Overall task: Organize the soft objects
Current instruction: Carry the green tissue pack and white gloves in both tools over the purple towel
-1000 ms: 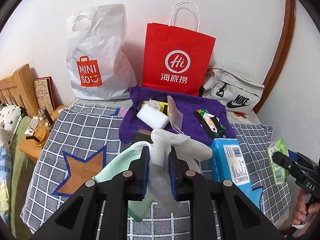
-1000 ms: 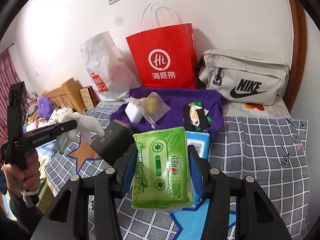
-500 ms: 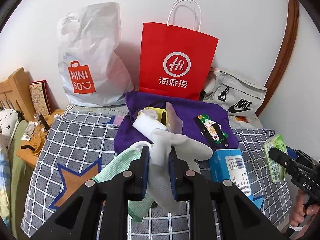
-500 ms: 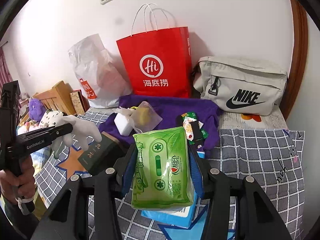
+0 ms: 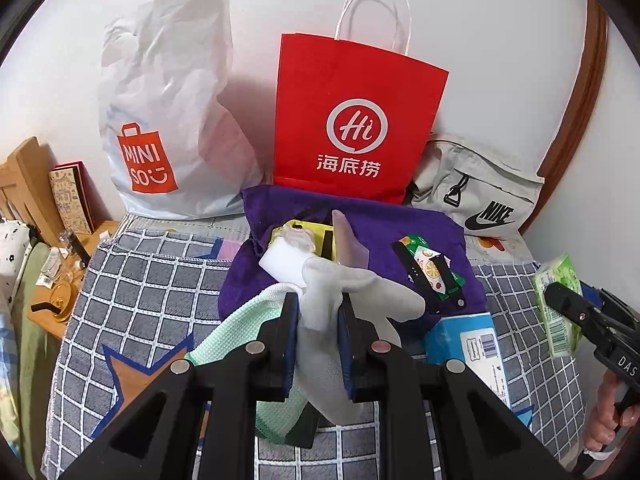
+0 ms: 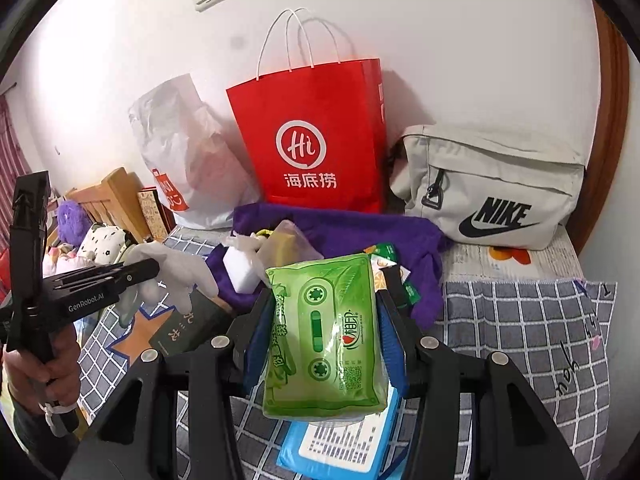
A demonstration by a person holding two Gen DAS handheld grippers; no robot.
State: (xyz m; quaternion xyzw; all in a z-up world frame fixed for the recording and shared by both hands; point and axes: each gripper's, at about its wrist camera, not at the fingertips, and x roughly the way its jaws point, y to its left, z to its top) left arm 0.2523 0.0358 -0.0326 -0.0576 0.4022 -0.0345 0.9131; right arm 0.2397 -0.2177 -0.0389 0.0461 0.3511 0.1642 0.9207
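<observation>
Against a white wall, a red paper bag (image 5: 356,120), a white plastic shopping bag (image 5: 168,92) and a grey sling bag (image 6: 492,188) line the far edge of a bed covered in a grey checked blanket (image 5: 144,296). Above the near edge, the left gripper (image 5: 318,340) is clamped on a white glove (image 5: 332,312), held up over a mint-green cloth (image 5: 244,328). The right gripper (image 6: 320,344) grips a green tissue pack (image 6: 326,332) above a blue packet (image 6: 340,444). A purple cloth (image 5: 400,228) strewn with small items lies before the bags.
</observation>
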